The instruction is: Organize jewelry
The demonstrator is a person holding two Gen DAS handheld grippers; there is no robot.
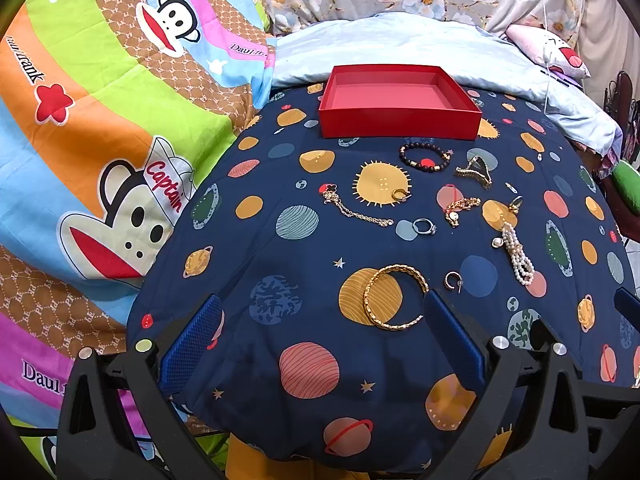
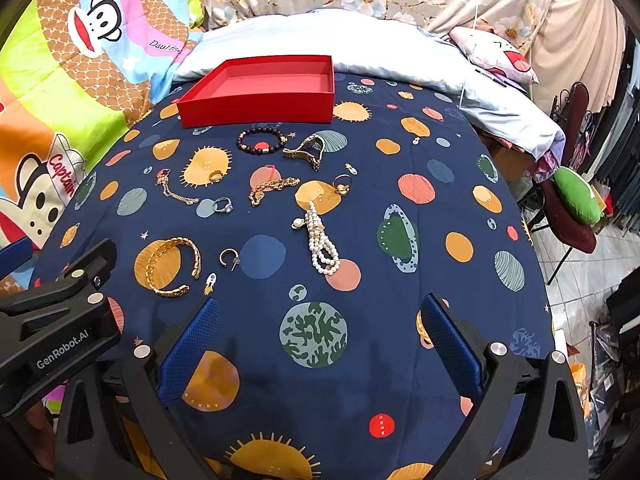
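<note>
Both the left tongs (image 1: 320, 344) and right tongs (image 2: 320, 344) are spread wide and empty, and the red box (image 1: 400, 122) sits empty at the far edge of the planet-print bedspread (image 1: 280, 240). I'd start with the gold bangle (image 1: 394, 296) just ahead of the left tongs: pinch one side of the band, since the soft fabric will give underneath.

Two handheld tongs, seen from their own wrist cameras. The left tongs (image 1: 322, 340) reach forward toward twelve o'clock, their two blue textured fingers (image 1: 192, 344) spread wide apart, with nothing between them. Black angular arms carry each finger, rising from the frame's lower edge at seven and five o'clock. The right tongs (image 2: 320, 344) point the same way, also spread wide and empty, blue pads (image 2: 450, 344) facing inward. In the right wrist view, the black body of the left tongs shows at nine o'clock, just beside the right tongs' left finger. Neither pair touches anything.
</note>
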